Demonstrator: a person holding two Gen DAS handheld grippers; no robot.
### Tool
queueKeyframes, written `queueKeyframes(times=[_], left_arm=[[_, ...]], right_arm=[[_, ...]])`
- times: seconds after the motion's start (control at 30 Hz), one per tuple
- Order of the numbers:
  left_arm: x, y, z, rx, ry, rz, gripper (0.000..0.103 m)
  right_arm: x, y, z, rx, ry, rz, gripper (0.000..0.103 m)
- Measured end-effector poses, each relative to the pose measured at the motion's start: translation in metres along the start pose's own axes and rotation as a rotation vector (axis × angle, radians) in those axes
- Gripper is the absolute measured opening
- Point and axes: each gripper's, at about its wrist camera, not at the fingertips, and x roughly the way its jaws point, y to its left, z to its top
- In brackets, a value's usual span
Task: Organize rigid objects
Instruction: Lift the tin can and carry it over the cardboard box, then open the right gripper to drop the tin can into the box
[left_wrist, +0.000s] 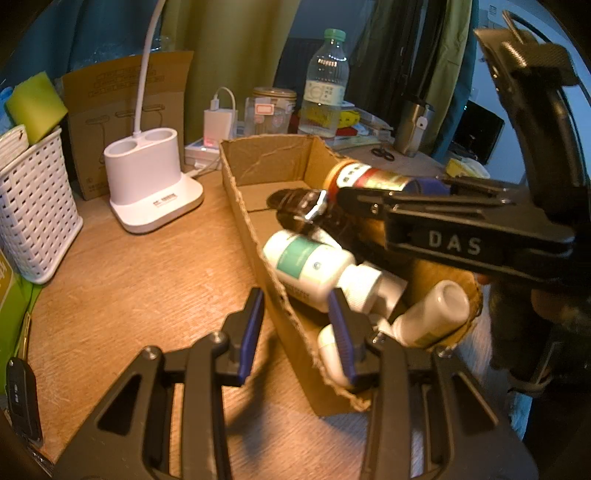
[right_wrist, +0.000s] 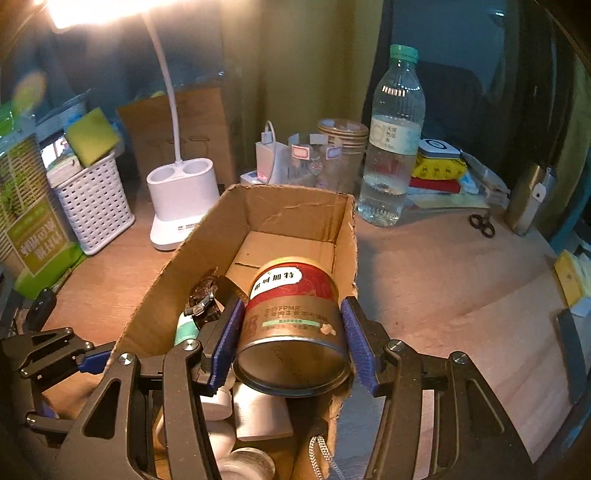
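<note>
The right gripper (right_wrist: 291, 339) is clamped on the red-and-gold can (right_wrist: 293, 328), held over the cardboard box (right_wrist: 295, 206). The can's long axis runs 12 to 6 o'clock, base toward the camera.

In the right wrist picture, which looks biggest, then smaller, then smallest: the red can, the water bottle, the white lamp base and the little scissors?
1. Red can, but it is nearest the camera, so that may exaggerate it.
2. Water bottle and white lamp base look about alike; I won't rank them.
3. Scissors, clearly smallest.
</note>
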Motion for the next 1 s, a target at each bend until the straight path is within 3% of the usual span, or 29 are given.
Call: queueKeyframes(times=[0.17, 0.33, 1.0], left_arm=[[0.000, 0.001, 0.000, 0.000, 0.000, 0.000, 0.038], [0.001, 0.002, 0.000, 0.000, 0.000, 0.000, 0.038], [-0.001, -0.003, 0.000, 0.015, -0.011, 0.023, 0.038]], right_arm=[[-0.001, 0.000, 0.000, 0.002, 0.001, 0.002, 0.058], [-0.008, 0.003, 0.000, 0.009, -0.016, 0.008, 0.066], [-0.052, -0.009, -0.017, 0.053, -0.074, -0.018, 0.067]])
